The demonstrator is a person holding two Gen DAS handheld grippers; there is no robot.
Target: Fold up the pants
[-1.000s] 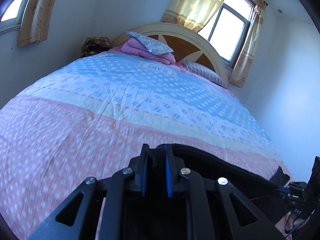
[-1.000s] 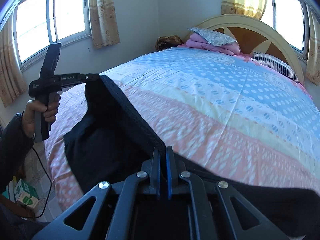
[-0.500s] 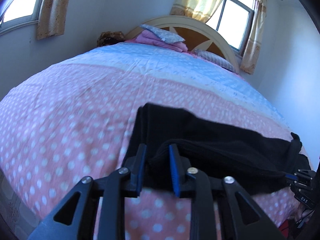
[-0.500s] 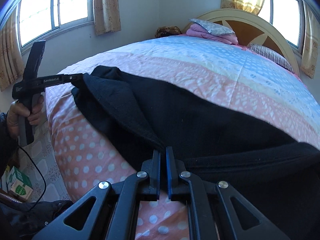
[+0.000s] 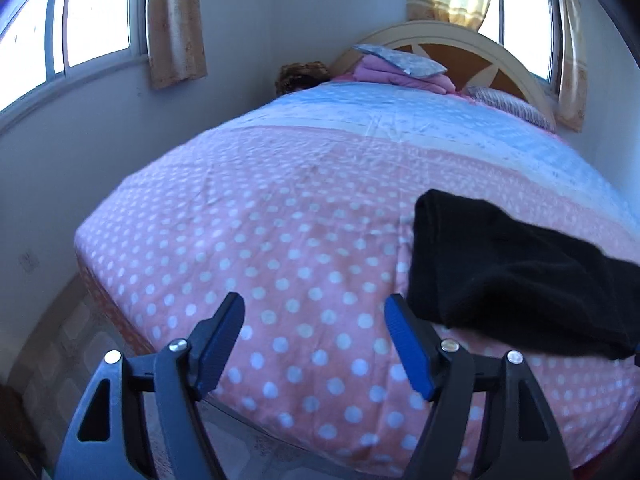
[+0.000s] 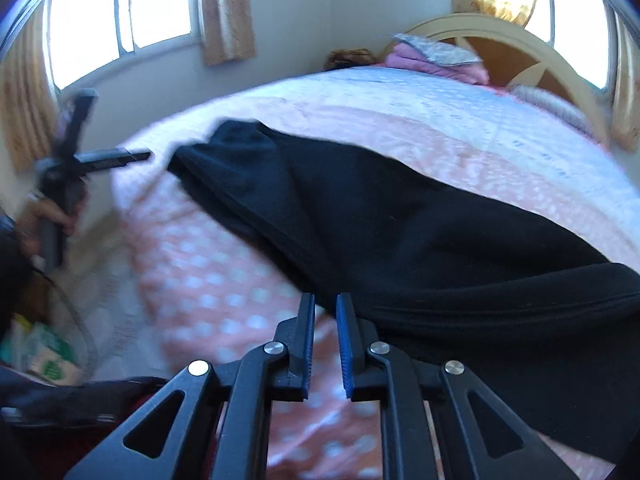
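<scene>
Black pants (image 6: 400, 232) lie spread across the near end of the pink dotted bedspread (image 6: 208, 280). In the left wrist view the pants (image 5: 512, 276) lie to the right of my fingers. My left gripper (image 5: 314, 308) hangs over bare bedspread (image 5: 280, 240), its jaws opening wide with nothing between them. The right wrist view shows the left gripper (image 6: 138, 156) in a hand (image 6: 52, 216), just clear of the pants' left corner. My right gripper (image 6: 326, 302) is opening a narrow gap. Only bedspread shows in that gap, and the pants' edge lies beside the right finger.
At the bed's far end, a folded pink blanket (image 5: 396, 74) and pillows (image 5: 516, 106) lie against the cream headboard (image 5: 508, 56). Curtained windows (image 6: 120, 20) line the walls. Tiled floor (image 5: 60, 344) borders the bed's left edge, with a green-and-white box (image 6: 48, 364) on it.
Both grippers lowered the pants onto the bed and let go. The left one opened wide and swung left, away from the cloth. The right one has just parted its jaws.
</scene>
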